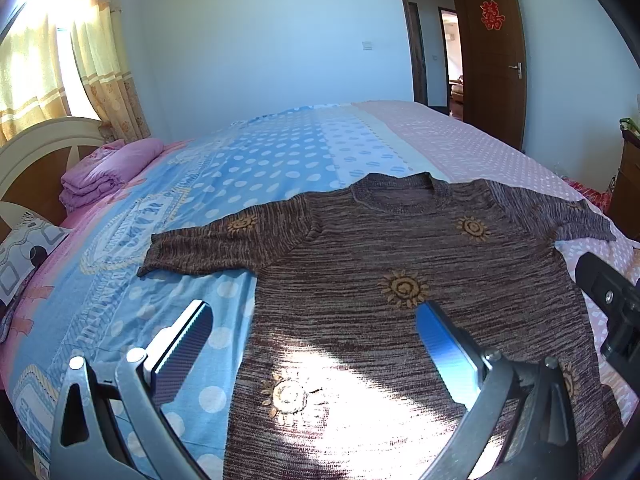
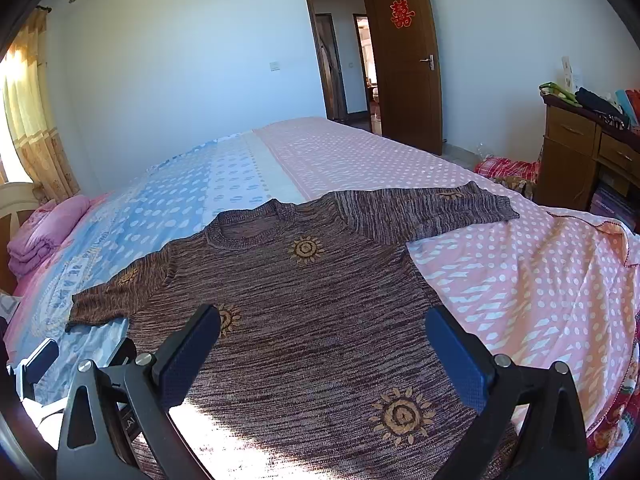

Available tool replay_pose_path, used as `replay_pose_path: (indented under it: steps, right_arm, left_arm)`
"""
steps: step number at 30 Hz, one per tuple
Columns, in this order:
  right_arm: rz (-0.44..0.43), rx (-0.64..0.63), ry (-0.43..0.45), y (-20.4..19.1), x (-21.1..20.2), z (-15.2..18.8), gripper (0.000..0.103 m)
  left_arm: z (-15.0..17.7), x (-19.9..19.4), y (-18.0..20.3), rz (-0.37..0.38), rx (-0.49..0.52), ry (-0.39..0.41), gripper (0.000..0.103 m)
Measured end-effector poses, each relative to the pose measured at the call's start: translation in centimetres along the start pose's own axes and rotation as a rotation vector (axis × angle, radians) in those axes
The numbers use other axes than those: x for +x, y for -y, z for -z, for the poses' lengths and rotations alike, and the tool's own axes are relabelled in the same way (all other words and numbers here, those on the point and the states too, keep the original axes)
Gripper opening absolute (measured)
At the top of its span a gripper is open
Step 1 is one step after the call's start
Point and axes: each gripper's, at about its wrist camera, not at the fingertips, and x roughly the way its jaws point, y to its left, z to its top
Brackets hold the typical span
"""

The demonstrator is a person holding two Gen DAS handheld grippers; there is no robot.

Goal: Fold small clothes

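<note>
A small brown knit sweater [image 1: 360, 264] with yellow sun motifs lies flat and face up on the bed, neck away from me, both short sleeves spread out. It also shows in the right wrist view [image 2: 320, 292]. My left gripper [image 1: 316, 320] is open and empty above the sweater's lower left part, one finger over the blue sheet. My right gripper [image 2: 324, 332] is open and empty above the sweater's lower middle. The right gripper's black body [image 1: 612, 304] shows at the right edge of the left wrist view.
The bed [image 2: 500, 272] has a blue dotted sheet on the left and a pink dotted one on the right. Folded pink bedding [image 1: 108, 172] lies by the headboard. A wooden dresser [image 2: 580, 152] stands at the right, an open door [image 2: 408, 56] behind.
</note>
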Motion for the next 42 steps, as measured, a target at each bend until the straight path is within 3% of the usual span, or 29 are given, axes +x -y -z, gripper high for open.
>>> replay_pose_path:
  steps: [26, 35, 38, 42]
  right_arm:
    - [0.000, 0.004, -0.018, 0.3, 0.4, 0.1, 0.102]
    - [0.015, 0.017, -0.014, 1.0, 1.9, -2.2, 0.102]
    - [0.043, 0.019, -0.003, 1.7, 2.7, -3.2, 0.102]
    - [0.037, 0.047, -0.051, 3.9, 5.4, -4.1, 0.102]
  left_arm:
    - [0.5, 1.0, 0.4, 0.013, -0.011, -0.016, 0.103]
    - [-0.2, 3.4, 0.1, 0.073, -0.053, -0.076, 0.103]
    - [-0.6, 4.2, -0.1, 0.101, -0.053, -0.063, 0.103]
    - [-2.2, 5.6, -1.8, 0.152, -0.086, -0.077, 0.103]
